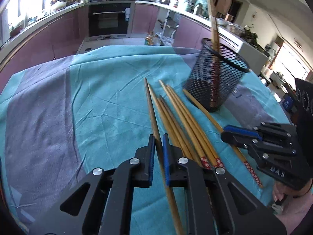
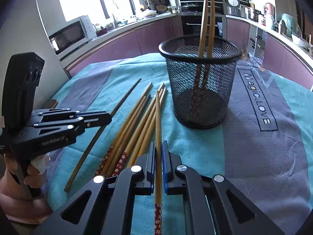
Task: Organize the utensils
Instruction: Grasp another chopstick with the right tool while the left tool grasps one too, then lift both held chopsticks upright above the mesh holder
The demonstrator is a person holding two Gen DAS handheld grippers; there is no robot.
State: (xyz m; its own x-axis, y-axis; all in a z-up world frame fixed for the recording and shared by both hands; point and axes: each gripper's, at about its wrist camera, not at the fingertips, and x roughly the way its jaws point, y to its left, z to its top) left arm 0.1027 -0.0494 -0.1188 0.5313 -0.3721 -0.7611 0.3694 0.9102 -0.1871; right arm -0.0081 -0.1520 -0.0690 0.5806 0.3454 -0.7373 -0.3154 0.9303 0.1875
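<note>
Several bamboo chopsticks with red flowered ends lie side by side on the cloth. My left gripper is shut on a darker plain chopstick at the pile's left edge. In the right wrist view the same left gripper pinches that dark chopstick. My right gripper is shut on one flowered chopstick pointing at the basket; the left view shows this right gripper from the side. A black mesh basket stands upright beyond the pile, with two chopsticks leaning in it.
A teal and grey cloth with a "Magic.LOVE" label covers the table. A person's hand holds the left gripper. Purple kitchen cabinets, an oven and a microwave line the far counters.
</note>
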